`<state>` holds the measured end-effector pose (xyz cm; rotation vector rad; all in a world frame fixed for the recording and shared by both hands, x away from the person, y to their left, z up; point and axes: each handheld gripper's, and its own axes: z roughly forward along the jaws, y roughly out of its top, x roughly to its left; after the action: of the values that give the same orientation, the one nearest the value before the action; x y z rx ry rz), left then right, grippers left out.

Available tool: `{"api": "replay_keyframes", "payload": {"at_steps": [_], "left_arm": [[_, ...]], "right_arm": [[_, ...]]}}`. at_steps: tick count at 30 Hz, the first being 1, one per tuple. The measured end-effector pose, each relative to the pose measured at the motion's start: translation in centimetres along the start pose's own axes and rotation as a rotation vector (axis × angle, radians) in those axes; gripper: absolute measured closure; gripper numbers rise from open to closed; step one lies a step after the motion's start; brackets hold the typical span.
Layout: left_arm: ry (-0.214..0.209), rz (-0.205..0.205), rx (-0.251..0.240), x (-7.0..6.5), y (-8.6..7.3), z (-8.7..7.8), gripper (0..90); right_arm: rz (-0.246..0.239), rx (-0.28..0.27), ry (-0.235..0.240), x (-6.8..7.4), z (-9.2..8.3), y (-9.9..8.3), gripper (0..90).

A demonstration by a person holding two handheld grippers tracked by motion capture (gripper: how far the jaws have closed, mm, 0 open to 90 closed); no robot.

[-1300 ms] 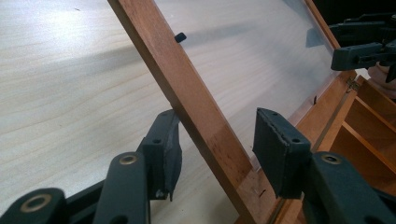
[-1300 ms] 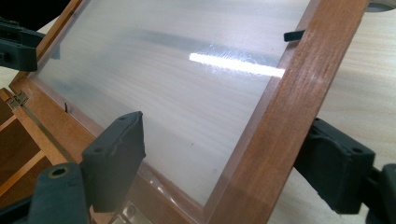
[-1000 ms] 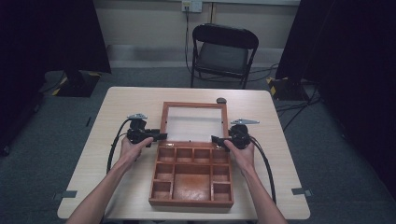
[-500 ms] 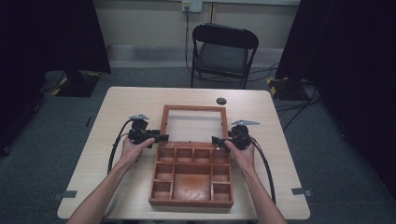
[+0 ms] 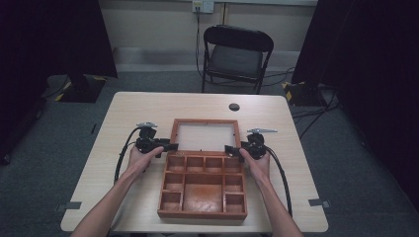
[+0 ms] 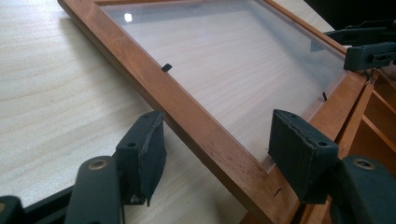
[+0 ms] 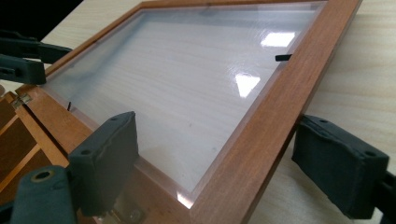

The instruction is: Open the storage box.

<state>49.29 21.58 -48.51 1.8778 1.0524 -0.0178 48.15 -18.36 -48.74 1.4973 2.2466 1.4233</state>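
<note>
The left gripper (image 5: 167, 146) sat at the left edge of the lid (image 5: 205, 137), which lay open and flat on the table (image 5: 148, 106), hinged to the back of the box (image 5: 203, 183). Its jaws had just been opening; in the left gripper view they stood apart on either side of the lid's wooden rail (image 6: 187, 112), with neither pad pressing on it.

The lid looked like a stiff wooden frame around a clear pane (image 6: 233, 60), probably light but fragile in the middle, so any hold belonged on the rails, never on the pane. The box, with its many compartments, seemed heavier and steady enough to stay put.

The right gripper (image 5: 232, 149) flanked the right rail (image 7: 261, 126) in the same way, jaws apart, 1 pad over the pane, 1 outside the frame, gaps showing on both sides.
</note>
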Motion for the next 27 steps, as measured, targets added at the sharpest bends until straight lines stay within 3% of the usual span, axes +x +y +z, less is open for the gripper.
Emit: {"api": "replay_keyframes", "payload": {"at_steps": [9,13,19,27], "left_arm": [[0.021,0.007,-0.004,-0.1,0.1,-0.3,34.3],[0.046,0.028,-0.010,-0.5,0.2,-0.9,32.0],[0.070,0.067,-0.004,-0.8,0.0,-2.5,30.7],[0.106,0.084,0.003,-1.0,-0.8,-4.2,26.7]], "right_arm": [[0.010,0.012,0.002,-0.2,0.1,0.0,13.7],[-0.008,0.005,-0.038,-0.1,-0.2,0.2,14.7],[-0.039,-0.007,-0.075,-0.2,-1.5,0.2,15.4],[-0.073,-0.014,-0.106,0.0,-3.6,-0.1,15.0]]}}
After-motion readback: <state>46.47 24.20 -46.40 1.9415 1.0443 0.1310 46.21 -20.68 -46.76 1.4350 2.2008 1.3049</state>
